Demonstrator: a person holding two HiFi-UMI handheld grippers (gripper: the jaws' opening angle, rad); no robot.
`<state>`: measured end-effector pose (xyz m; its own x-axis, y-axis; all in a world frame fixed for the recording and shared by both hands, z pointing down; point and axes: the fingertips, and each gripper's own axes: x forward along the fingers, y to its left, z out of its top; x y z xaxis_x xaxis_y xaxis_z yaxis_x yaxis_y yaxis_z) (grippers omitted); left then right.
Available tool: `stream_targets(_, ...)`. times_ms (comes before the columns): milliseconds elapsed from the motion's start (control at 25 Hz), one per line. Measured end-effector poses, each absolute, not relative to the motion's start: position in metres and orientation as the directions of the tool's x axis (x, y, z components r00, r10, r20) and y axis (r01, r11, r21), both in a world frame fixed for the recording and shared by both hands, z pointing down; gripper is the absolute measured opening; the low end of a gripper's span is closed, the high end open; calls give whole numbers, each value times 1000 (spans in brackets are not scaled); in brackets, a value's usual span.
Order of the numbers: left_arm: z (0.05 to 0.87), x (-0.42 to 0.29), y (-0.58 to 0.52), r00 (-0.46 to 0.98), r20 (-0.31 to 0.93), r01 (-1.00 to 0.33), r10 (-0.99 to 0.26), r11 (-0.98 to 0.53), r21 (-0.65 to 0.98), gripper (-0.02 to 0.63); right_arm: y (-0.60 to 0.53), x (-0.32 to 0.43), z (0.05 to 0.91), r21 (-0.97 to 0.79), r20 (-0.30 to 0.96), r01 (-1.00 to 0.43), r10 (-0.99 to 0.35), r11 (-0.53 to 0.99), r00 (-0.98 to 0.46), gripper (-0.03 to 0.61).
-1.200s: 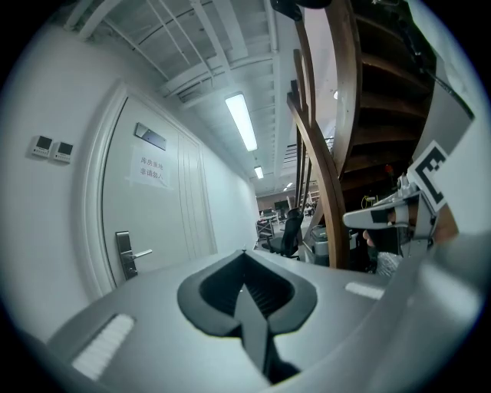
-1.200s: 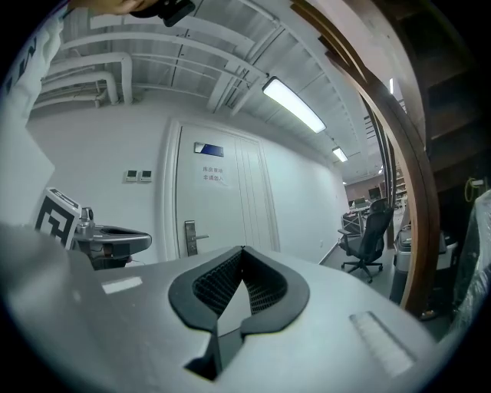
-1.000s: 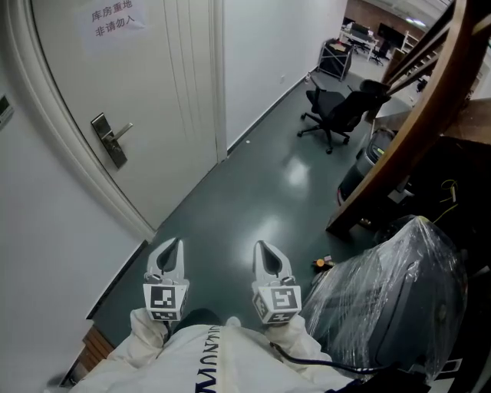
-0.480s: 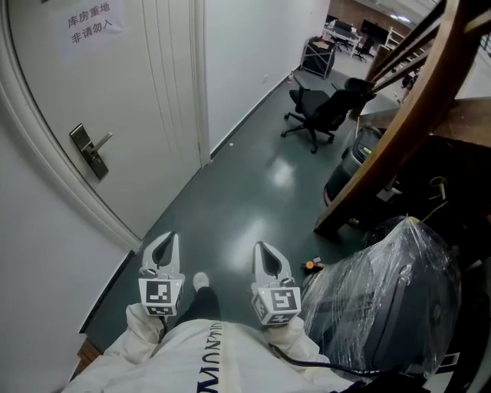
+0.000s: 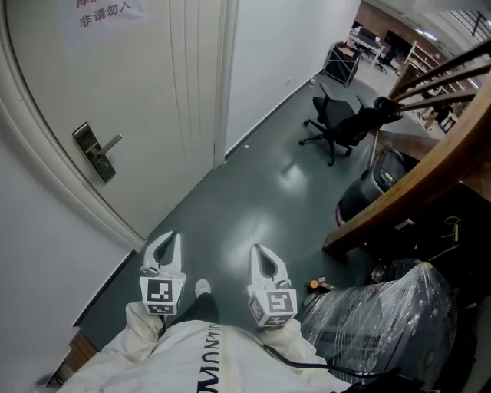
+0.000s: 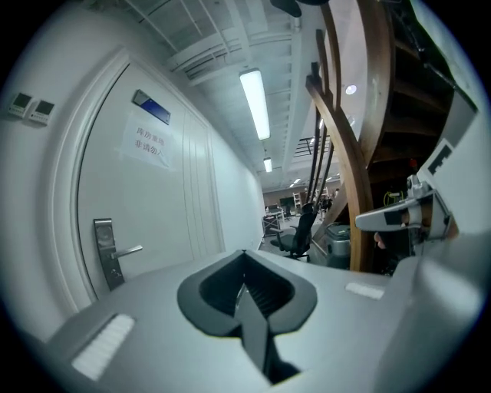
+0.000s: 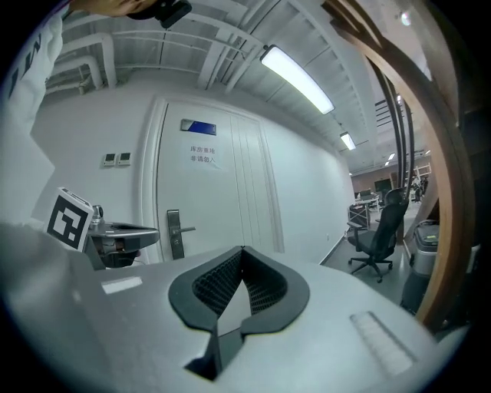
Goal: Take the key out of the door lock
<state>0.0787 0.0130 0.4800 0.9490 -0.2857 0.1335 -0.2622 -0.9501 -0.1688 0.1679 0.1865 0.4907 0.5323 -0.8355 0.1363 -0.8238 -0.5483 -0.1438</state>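
The white door (image 5: 146, 100) stands at the left, with a metal lock plate (image 5: 93, 153) and lever handle (image 5: 112, 143). The same lock plate (image 6: 105, 249) shows small and far in the left gripper view, and the lock plate (image 7: 175, 234) likewise in the right gripper view. No key can be made out at this distance. My left gripper (image 5: 174, 235) and right gripper (image 5: 256, 249) are held low in front of the body, side by side, well short of the door. Both are shut with nothing between the jaws, which meet at the tips on the left gripper (image 6: 244, 252) and the right gripper (image 7: 242, 249).
A paper notice (image 5: 107, 11) is stuck high on the door. A black office chair (image 5: 345, 123) stands down the corridor. At the right are a wooden stair beam (image 5: 414, 192), a bin (image 5: 376, 180) and a plastic-wrapped bulk (image 5: 383, 322). A shoe (image 5: 202, 288) shows between the grippers.
The person has walked forward; a shoe now shows between the grippers and the plastic-wrapped bulk has slid toward the lower right. Both grippers stay shut, side by side.
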Motion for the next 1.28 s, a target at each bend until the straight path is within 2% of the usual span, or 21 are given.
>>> stream_targets(480, 477, 131, -128, 916, 140, -356, -376, -922, -150, 0, 30, 235, 484, -120, 171, -885, -888, -449, 428, 2)
stream_targets(840, 486, 135, -178, 881, 160, -430, -445, -895, -120, 0, -30, 253, 486, -116, 198, -917, -914, -382, 355, 2)
stream_targets(1280, 484, 121, -232, 759, 170, -615, -629, -778, -131, 0, -126, 262, 484, -120, 188, -984, -976, -134, 110, 2)
